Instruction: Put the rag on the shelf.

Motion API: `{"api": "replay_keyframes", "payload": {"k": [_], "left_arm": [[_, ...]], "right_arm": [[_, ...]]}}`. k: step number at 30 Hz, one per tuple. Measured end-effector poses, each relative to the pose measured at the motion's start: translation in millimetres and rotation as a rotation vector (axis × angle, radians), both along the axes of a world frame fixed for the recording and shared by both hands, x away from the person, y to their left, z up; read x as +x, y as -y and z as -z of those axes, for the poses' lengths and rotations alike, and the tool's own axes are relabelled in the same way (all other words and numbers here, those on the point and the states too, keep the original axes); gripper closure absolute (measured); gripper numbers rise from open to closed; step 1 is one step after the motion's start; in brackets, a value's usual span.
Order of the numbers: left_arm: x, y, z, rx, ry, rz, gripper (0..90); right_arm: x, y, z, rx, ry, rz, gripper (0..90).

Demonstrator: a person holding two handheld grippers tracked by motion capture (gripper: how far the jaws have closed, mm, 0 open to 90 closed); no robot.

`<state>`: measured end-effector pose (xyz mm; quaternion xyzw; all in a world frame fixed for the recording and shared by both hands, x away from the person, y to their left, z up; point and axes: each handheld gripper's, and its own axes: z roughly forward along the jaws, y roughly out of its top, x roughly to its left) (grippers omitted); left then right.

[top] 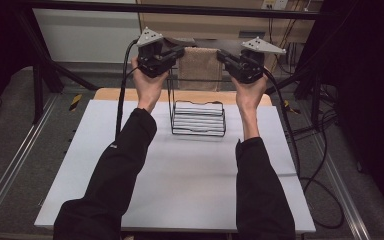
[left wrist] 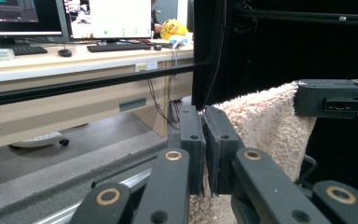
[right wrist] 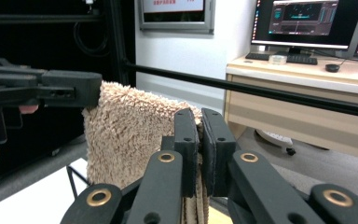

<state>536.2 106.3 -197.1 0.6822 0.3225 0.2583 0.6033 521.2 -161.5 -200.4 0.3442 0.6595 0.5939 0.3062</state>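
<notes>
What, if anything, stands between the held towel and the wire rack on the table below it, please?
Nothing visible does. The towel hangs stretched between the left hand-held gripper and the right hand-held gripper, directly over the wire rack, with open air beneath its lower edge.

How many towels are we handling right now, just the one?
1. The beige towel hangs stretched between the left tool and the right tool, each clamped on an upper corner, above the wire rack. Nothing suggests a second one behind it.

grippers x2: left gripper [top: 179, 51], right gripper [top: 221, 56] | towel [top: 198, 67] x1 | wire rack [top: 198, 118] x1 | hands x2
</notes>
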Motion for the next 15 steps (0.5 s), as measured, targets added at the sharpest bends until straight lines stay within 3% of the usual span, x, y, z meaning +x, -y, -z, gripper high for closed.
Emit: {"api": "replay_keyframes", "payload": {"k": [7,15], "left_arm": [[-7.3,-2.5,10.9,0.018,-0.002,0.021,85.8],[-16.6,-6.4,15.1,0.030,-0.004,0.039,85.6]], "right_arm": [[-4.5,1.4,12.8,-0.002,-0.011,-0.016,85.5],[-10.6,0.8,15.1,-0.014,-0.009,-0.025,85.2]]}}
